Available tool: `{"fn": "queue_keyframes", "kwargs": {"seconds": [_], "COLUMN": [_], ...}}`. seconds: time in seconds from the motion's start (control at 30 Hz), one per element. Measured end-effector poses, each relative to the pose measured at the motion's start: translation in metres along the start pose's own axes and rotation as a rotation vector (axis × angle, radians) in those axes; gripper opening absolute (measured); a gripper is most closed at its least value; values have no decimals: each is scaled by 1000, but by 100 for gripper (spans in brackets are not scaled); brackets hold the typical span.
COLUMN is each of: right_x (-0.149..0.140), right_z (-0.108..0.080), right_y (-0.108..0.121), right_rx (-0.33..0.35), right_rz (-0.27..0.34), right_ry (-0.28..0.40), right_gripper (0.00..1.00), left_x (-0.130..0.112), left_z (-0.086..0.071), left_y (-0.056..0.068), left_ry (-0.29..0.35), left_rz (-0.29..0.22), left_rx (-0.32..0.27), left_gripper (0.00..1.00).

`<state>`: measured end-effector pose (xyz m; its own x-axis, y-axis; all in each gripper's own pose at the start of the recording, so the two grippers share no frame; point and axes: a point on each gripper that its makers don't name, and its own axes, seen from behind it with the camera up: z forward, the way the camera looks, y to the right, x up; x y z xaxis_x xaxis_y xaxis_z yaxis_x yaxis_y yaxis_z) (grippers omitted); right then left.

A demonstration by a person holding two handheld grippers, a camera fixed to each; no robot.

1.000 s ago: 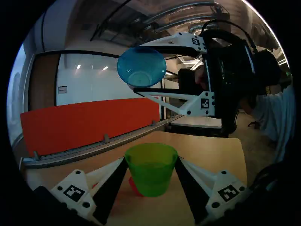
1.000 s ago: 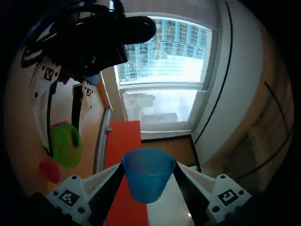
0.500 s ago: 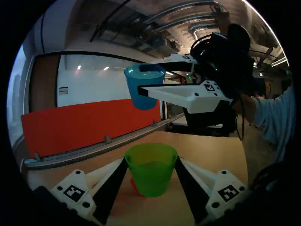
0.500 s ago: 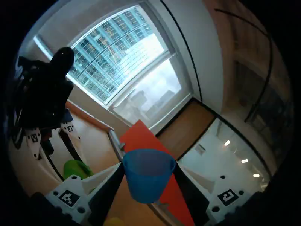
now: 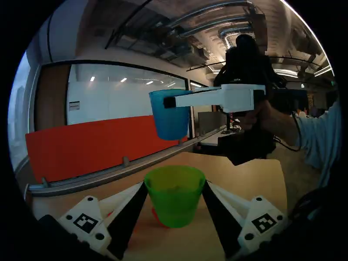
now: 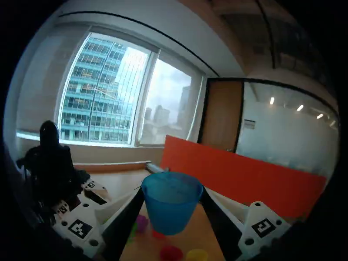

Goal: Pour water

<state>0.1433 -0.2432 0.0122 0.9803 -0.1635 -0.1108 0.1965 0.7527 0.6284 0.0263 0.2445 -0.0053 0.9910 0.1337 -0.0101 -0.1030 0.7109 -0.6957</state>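
My left gripper [image 5: 175, 198] is shut on a green cup [image 5: 175, 195], held upright just above the wooden table [image 5: 243, 167]. Above and behind it my right gripper [image 5: 174, 102] holds a blue cup [image 5: 170, 114] upright in the air, with a hand [image 5: 265, 119] on its handle. In the right gripper view that gripper [image 6: 172, 202] is shut on the blue cup [image 6: 171, 202], which now stands level. At the far left of that view the left gripper [image 6: 85, 189] shows as a dark shape low over the table.
An orange partition [image 5: 95, 141] with a metal rail runs along the table's far edge. Small coloured cups lie on the table: a red one [image 6: 170, 252], a yellow one [image 6: 196, 254], a purple one [image 6: 142, 222]. A red item [image 5: 155, 216] sits behind the green cup. A large window [image 6: 104, 106] fills the wall beyond.
The right gripper has rolled the blue cup back from tipped sideways to upright and drawn it slightly right. The green cup and left gripper stayed still.
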Motion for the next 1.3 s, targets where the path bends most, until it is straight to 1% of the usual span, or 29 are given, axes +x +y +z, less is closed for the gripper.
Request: {"fn": "queue_keyframes", "kwargs": {"seconds": [0.07,0.17,0.27,0.47,0.63,1.03,1.3], "right_x": [2,0,-3,-7,-12,-28,-45], "right_z": [-1,-1,-2,-5,-10,-27,-39], "right_y": [0,2,4,7,11,28,38], "right_rx": [11,13,9,6,-3,-52,-80], "right_rz": [50,78,80,78,72,37,5], "right_ry": [6,8,1,-3,-4,-15,-33], "right_gripper": [92,92,92,92,93,93,93], "left_x": [0,0,0,-1,-3,-12,-16], "left_z": [0,0,-1,-3,-7,-26,-38], "left_y": [0,-1,-2,-5,-11,-31,-43], "left_ry": [1,1,2,-1,-4,-32,-49], "left_rz": [-6,-9,-7,-9,-12,-14,-11], "left_rx": [0,0,6,14,27,74,105], "left_gripper": [87,87,87,87,87,87,87]}}
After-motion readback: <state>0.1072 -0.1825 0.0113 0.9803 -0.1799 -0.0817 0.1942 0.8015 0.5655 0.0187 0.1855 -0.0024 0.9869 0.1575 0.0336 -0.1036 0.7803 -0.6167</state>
